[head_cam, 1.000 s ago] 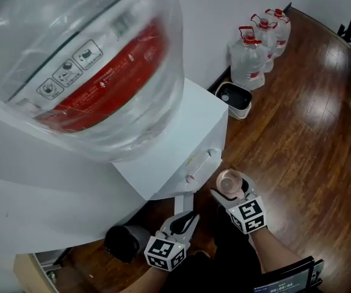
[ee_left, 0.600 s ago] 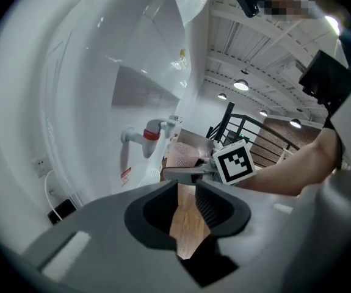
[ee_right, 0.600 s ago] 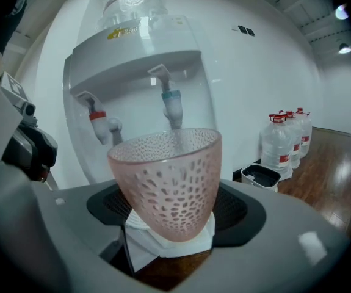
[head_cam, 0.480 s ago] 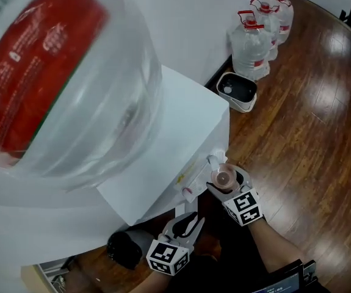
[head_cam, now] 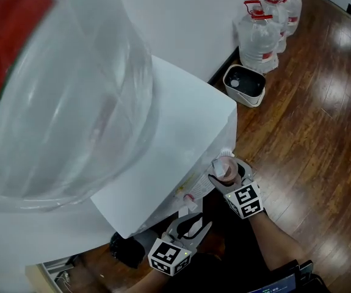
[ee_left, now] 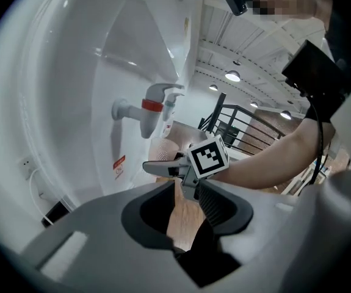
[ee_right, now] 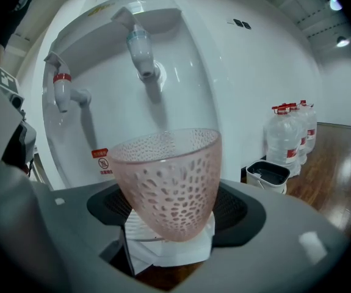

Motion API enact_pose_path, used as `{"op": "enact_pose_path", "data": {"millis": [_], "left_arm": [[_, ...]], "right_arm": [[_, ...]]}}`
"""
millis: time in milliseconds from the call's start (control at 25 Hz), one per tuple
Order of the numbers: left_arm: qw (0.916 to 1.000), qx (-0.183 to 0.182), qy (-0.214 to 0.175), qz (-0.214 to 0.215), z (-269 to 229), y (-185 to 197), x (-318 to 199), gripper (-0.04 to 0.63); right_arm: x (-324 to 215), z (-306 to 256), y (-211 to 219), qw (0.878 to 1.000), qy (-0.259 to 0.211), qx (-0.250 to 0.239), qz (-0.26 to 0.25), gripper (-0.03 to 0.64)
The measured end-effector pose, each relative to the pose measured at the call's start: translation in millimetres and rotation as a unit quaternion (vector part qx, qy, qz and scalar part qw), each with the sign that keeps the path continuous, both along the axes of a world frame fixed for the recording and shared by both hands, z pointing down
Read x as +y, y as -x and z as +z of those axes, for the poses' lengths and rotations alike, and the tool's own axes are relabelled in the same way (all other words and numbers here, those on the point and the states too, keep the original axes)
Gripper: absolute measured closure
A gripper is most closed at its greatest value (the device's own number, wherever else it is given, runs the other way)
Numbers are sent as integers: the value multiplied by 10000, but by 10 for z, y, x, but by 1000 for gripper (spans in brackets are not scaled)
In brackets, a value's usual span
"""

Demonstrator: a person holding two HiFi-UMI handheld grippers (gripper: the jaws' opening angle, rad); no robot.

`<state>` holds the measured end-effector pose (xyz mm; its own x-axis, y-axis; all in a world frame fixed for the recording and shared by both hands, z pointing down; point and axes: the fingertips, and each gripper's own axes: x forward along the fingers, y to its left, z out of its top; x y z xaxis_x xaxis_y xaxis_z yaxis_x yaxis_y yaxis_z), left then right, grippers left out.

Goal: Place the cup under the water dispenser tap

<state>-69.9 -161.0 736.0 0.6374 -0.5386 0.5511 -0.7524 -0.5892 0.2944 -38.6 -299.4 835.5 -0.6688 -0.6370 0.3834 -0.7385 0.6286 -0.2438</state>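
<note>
A pink dimpled translucent cup (ee_right: 168, 185) stands upright between the pads of my right gripper (ee_right: 172, 209), which is shut on its lower part. The cup is in front of the white water dispenser (ee_right: 236, 90), lower than the blue tap (ee_right: 141, 50) and slightly right of it. The red tap (ee_right: 62, 89) is further left. In the head view the cup (head_cam: 225, 167) and right gripper (head_cam: 227, 174) sit against the dispenser's front edge. My left gripper (head_cam: 191, 223) is below and to the left, open with nothing between its fingers. In the left gripper view, the left gripper (ee_left: 185, 205) faces the red tap (ee_left: 152, 107).
Large water bottles (head_cam: 262, 34) with red caps stand along the wall beyond the dispenser. A white bin (head_cam: 244, 84) sits on the wooden floor beside them. A dark object (head_cam: 123, 249) lies low by the dispenser's base. A big water bottle (head_cam: 59, 90) tops the dispenser.
My right gripper has carried the cup down and in towards the dispenser's front, close to the taps. The left gripper has also sunk a little and stays open.
</note>
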Motion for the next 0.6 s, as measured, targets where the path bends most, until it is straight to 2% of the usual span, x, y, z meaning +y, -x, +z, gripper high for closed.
{"op": "enact_pose_path", "data": {"millis": [160, 400, 600], "left_arm": [[10000, -33, -13, -36, 36, 29, -48, 388], [9997, -102, 194, -109, 79, 58, 3, 388], [9992, -297, 253, -31, 175, 80, 85, 388]], "right_arm": [[-37, 95, 38, 10000, -28, 42, -50, 244], [-126, 185, 89, 9996, -155, 111, -204, 245], [-192, 232, 131, 9991, -231, 61, -361, 245]]}}
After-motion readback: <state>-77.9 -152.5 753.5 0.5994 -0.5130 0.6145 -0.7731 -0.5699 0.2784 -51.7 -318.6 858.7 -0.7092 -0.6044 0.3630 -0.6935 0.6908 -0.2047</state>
